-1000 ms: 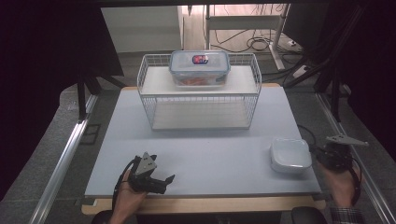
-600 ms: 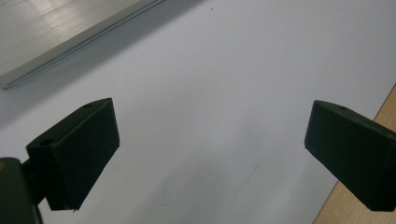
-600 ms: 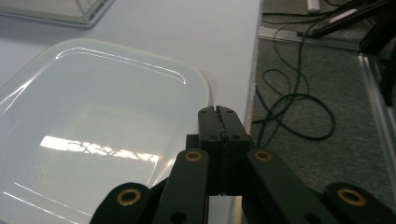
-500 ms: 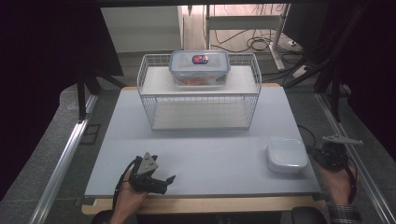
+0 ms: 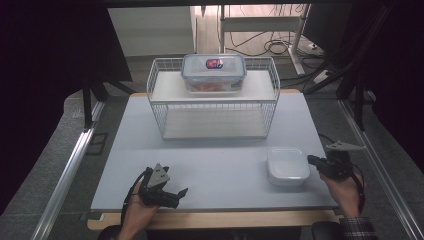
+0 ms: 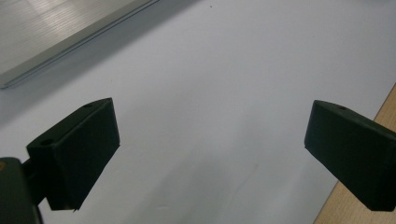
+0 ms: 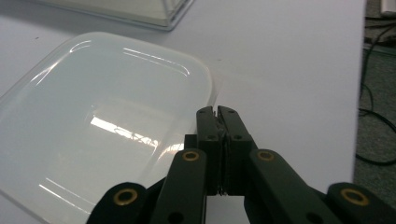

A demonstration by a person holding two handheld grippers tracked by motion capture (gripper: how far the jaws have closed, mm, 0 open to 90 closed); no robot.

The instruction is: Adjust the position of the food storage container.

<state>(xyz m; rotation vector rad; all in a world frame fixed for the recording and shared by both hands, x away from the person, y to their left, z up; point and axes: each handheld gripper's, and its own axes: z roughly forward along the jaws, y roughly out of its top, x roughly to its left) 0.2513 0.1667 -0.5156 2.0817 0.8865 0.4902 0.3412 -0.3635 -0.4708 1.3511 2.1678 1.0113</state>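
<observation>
White lid – black tongs.

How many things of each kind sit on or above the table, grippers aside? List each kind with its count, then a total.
Wire rack: 1
Lidded clear container on the rack: 1
White square container on the table: 1
Total: 3

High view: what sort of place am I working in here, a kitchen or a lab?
Probably a lab recording bench: dark curtains around a pale work board, loose cables on the floor behind, and a wire shelf rack staged with a lidded food box.
</observation>
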